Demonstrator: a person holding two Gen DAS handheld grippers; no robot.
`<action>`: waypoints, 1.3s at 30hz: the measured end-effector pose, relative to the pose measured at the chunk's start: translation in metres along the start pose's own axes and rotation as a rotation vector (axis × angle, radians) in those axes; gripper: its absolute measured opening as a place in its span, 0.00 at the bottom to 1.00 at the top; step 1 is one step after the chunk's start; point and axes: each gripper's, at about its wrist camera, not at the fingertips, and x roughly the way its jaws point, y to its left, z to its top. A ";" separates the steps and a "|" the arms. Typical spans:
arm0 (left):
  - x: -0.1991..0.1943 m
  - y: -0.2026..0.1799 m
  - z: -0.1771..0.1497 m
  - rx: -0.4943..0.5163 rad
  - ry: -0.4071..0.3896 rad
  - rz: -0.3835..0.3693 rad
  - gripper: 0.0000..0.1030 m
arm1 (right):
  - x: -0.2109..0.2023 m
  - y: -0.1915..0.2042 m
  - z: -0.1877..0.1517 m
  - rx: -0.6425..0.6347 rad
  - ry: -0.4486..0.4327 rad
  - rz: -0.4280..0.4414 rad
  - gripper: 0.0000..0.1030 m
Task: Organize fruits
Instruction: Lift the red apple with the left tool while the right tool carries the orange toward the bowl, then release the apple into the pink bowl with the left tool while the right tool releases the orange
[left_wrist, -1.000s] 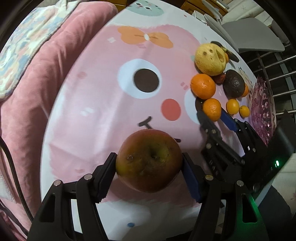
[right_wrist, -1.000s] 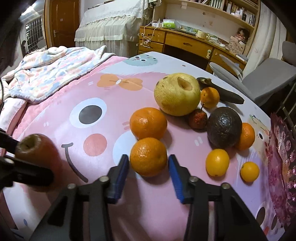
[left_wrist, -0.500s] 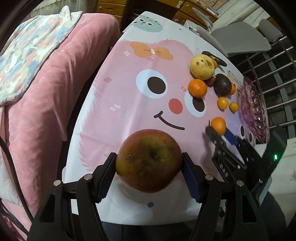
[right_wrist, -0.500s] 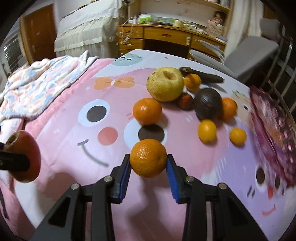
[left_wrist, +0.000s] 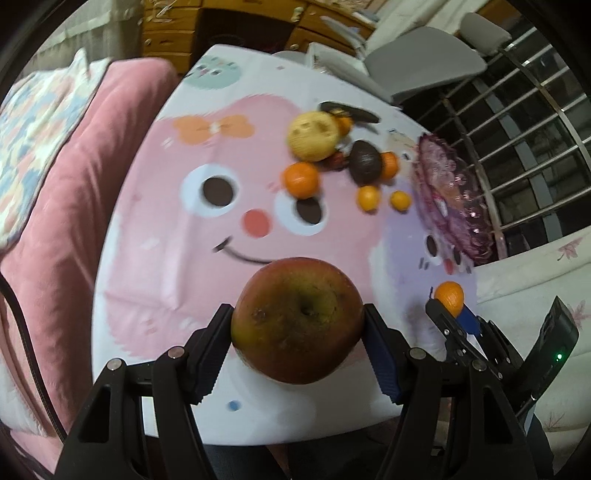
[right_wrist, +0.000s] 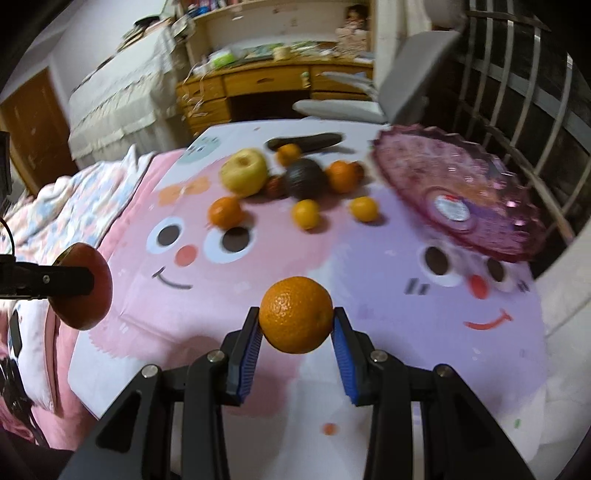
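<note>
While both claws are hanging above the cartoon-face tablecloth (right_wrist: 369, 273), each one is carrying a fruit. The left gripper (left_wrist: 297, 328) is squeezing a big reddish-brown apple (left_wrist: 297, 319), pads pressing on both sides, clear of the cloth. The right gripper (right_wrist: 296, 326) is clamping an orange (right_wrist: 296, 314) between its blue pads, also up in the air. Everything else is sitting at the far end of the table: a yellow apple (right_wrist: 244, 176), a dark avocado (right_wrist: 304, 178), more oranges (right_wrist: 226, 211) and two small yellow citrus (right_wrist: 306, 214). A purple glass dish (right_wrist: 413, 162) is sitting just right of that bunch, looking tilted, with no fruit in it.
</note>
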 end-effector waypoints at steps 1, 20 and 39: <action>0.000 -0.009 0.002 0.006 -0.009 -0.001 0.65 | -0.004 -0.009 0.003 0.000 -0.006 -0.003 0.37; 0.049 -0.196 0.040 0.017 -0.122 -0.035 0.65 | -0.016 -0.177 0.054 -0.071 -0.030 0.023 0.37; 0.143 -0.280 0.095 0.029 -0.104 0.147 0.65 | 0.039 -0.252 0.075 -0.071 0.127 0.113 0.37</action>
